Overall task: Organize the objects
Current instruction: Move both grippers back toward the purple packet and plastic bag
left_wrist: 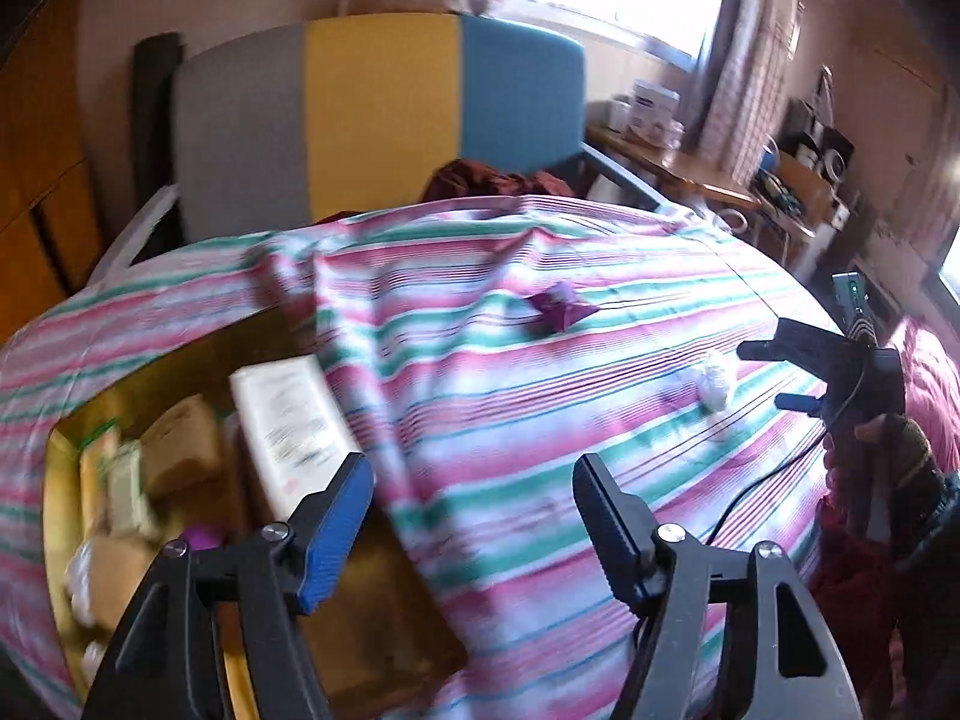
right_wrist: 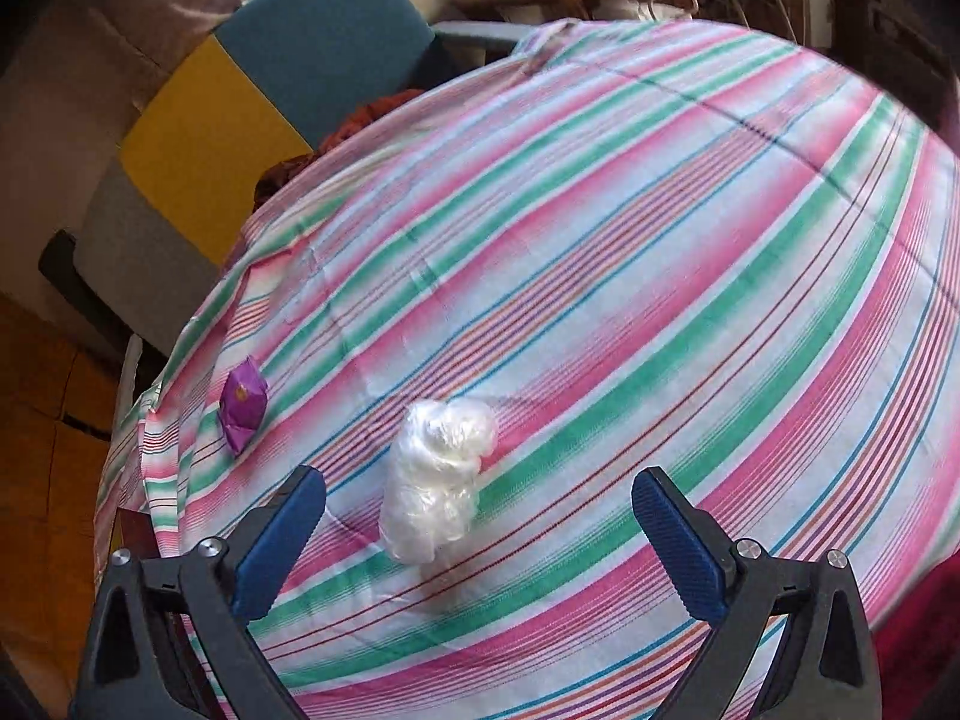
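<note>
On the striped cloth (right_wrist: 600, 240) lies a crumpled white plastic bag (right_wrist: 438, 480), right in front of my right gripper (right_wrist: 480, 486), which stands open; the bag sits between and just beyond its fingers, untouched. A small purple wrapper (right_wrist: 243, 405) rests to the left of the bag. In the left wrist view my left gripper (left_wrist: 474, 480) is open and holds nothing, beside a gold box (left_wrist: 198, 348) with several packets and a white carton (left_wrist: 288, 414) in it. The purple wrapper (left_wrist: 561, 312), the white bag (left_wrist: 717, 381) and the right gripper (left_wrist: 762, 376) lie further right.
A chair with a grey, yellow and blue back (left_wrist: 384, 114) stands behind the table, with a dark red cloth (left_wrist: 498, 180) on its seat. A cluttered wooden desk (left_wrist: 672, 162) sits at the back right. A hand (left_wrist: 900, 438) holds the right gripper.
</note>
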`<state>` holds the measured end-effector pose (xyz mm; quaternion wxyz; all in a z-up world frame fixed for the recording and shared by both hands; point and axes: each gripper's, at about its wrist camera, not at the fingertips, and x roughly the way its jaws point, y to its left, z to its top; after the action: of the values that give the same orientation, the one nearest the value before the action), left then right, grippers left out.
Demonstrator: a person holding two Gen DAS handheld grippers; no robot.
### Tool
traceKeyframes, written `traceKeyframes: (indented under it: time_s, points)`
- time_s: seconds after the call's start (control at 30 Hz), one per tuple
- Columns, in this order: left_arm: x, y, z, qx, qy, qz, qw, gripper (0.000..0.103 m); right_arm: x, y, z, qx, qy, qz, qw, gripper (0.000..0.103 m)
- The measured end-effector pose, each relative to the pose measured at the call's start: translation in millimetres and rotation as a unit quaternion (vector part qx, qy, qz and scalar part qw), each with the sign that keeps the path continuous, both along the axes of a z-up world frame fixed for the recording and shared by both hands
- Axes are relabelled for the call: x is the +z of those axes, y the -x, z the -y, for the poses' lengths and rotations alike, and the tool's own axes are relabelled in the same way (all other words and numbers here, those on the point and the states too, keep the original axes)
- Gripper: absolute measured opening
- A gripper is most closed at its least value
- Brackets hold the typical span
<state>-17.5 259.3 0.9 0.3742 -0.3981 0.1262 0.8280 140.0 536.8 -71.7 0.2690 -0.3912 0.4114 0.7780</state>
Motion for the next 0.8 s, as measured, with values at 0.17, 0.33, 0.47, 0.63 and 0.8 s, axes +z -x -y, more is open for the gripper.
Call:
traceKeyframes:
  time_s: [0.17,0.33,0.47,0.63,0.8]
  points:
    - [-10,16,-55,-0.034,0.019,0.015,0.9991,0.07,-10,4,0,0.016,0.042,-0.002,0.999,0.103]
    - [-30,41,-103,-0.051,0.041,0.052,0.9966,0.07,-5,2,4,0.024,0.041,-0.017,0.999,0.103]
    - [-49,64,-142,-0.064,0.064,0.065,0.9938,0.07,-2,3,5,0.029,0.048,-0.033,0.998,0.103]
    - [-64,78,-189,-0.115,0.099,0.029,0.988,0.07,0,12,8,0.045,0.051,-0.045,0.997,0.103]
    - [-84,88,-226,-0.163,0.127,0.004,0.9785,0.07,0,12,9,0.051,0.056,-0.052,0.996,0.103]
